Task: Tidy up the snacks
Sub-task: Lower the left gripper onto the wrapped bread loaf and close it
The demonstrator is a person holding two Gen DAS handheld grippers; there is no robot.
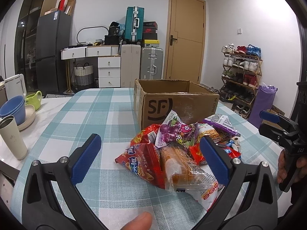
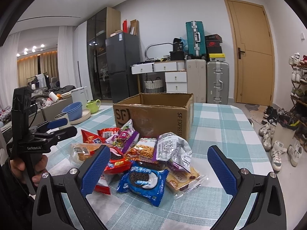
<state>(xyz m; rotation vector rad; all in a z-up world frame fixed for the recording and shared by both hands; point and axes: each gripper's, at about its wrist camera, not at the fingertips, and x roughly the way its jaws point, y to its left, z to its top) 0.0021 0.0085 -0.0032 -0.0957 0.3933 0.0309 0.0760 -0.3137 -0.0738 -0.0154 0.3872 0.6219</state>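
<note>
Now both tongs, left & right, gape over crinkly snack packets w/ boxy cardboard carton behind.

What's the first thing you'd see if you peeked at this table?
A bright pile of snack packets heaped on the checked tablecloth, with a blue cookie pack at the front. Right behind it stands an open cardboard box. The right gripper and the left gripper both hang open near the pile.

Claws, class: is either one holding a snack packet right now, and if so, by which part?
Nothing is held. The left claw and right claw are both open above the snack pile, touching no packet.
</note>
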